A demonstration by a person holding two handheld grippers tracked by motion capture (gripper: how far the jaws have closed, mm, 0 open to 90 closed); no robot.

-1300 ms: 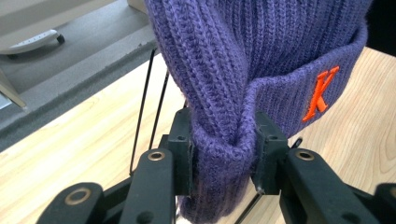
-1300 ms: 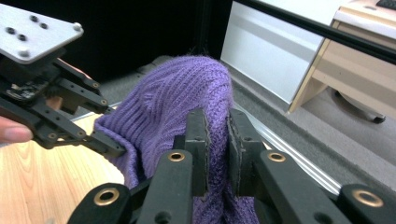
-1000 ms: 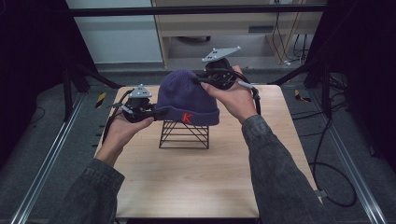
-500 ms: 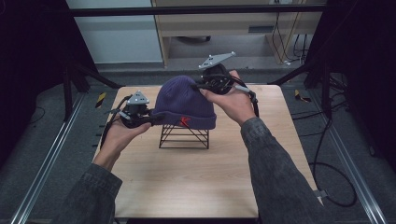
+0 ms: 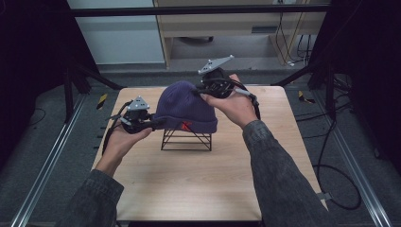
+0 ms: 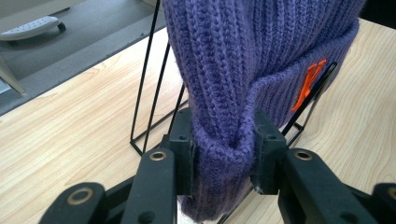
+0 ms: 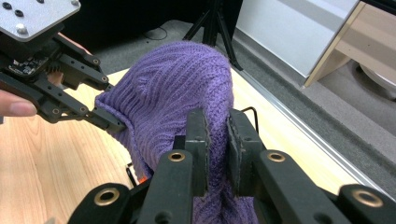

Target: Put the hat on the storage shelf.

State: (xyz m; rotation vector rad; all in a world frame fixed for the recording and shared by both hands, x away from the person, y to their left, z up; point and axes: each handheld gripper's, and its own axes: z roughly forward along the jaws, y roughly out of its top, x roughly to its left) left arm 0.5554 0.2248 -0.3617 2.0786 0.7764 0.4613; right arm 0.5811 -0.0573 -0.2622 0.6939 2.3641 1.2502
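Observation:
A purple knitted beanie (image 5: 184,106) with an orange mark on its cuff sits over a black wire stand (image 5: 187,140) in the middle of the table. My left gripper (image 5: 158,124) is shut on the cuff at the hat's left side; in the left gripper view the folded rim (image 6: 223,154) is pinched between the pads (image 6: 265,149). My right gripper (image 5: 201,91) is shut on the knit near the hat's upper back; in the right gripper view the fabric (image 7: 177,88) bunches between the jaws, with the left gripper (image 7: 114,123) farther off at the hat's other side.
The wooden table (image 5: 198,184) has bare surface in front of the stand. Metal rails (image 5: 45,165) run along both sides on the floor. A cabinet (image 5: 227,28) and cables (image 5: 331,156) lie beyond and to the right of the table.
The left gripper has moved down a little with the cuff, pulling the hat lower over the wire stand. The right gripper has stayed near the hat's top.

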